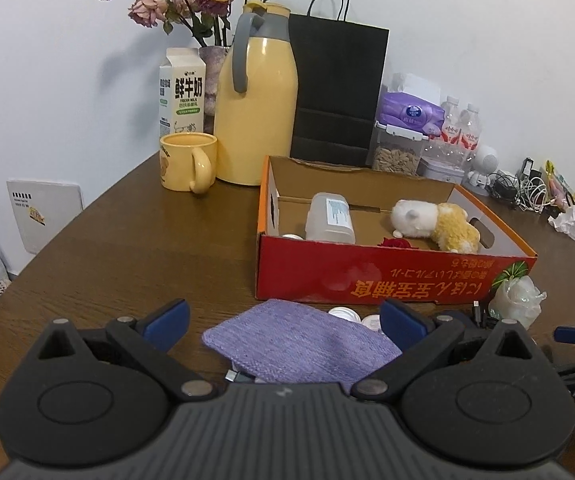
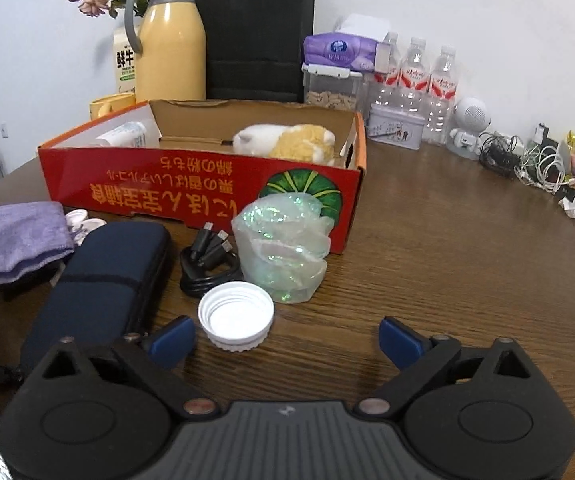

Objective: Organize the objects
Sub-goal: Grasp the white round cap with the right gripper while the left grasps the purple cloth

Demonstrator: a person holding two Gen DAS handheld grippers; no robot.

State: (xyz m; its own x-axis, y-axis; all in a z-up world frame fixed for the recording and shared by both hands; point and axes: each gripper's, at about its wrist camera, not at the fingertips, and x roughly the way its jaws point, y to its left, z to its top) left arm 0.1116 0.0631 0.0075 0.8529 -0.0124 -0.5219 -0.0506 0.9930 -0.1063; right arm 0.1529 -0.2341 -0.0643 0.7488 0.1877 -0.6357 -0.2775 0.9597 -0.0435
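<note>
1. The left gripper (image 1: 283,322) stands wide open and holds nothing; a purple cloth (image 1: 299,344) lies on the tabletop (image 1: 127,248) between its fingers.
2. The right gripper (image 2: 287,338) stands wide open and holds nothing; a white cap (image 2: 235,316), hollow side up, lies just beside its left finger.
3. Beyond the cap sit a crumpled plastic wrap (image 2: 285,246), a coiled black cable (image 2: 207,260) and a dark blue case (image 2: 99,284).
4. Behind these stands a red cardboard box (image 2: 207,196), open at the top.
5. The box contains a plush toy (image 1: 435,222), a clear bottle (image 1: 329,218) lying on its side and a red item, partly hidden.
</note>
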